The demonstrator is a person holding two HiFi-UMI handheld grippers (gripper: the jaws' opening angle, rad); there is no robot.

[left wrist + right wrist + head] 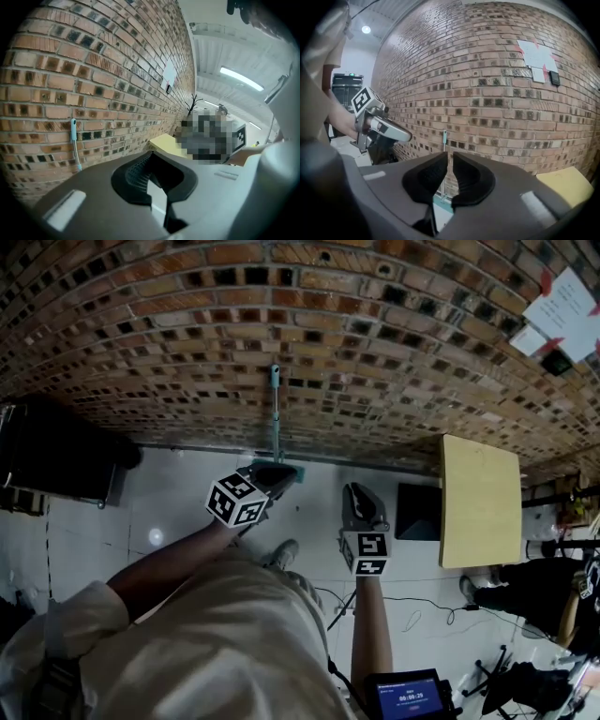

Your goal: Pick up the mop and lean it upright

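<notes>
Mop (276, 418): pale handle with a teal tip, upright against the brick wall (169, 324), teal head on the floor at its foot. Left gripper (281, 474): just at the mop head, at 6 o'clock of the handle, jaws closed, empty. Right gripper (357, 493): at 3 o'clock of the left, jaws a thin slit apart, holding nothing. Yellow surface (480, 498): further toward 3 o'clock. Task apparently complete; best practice: draw both grippers back without brushing handle or head.
</notes>
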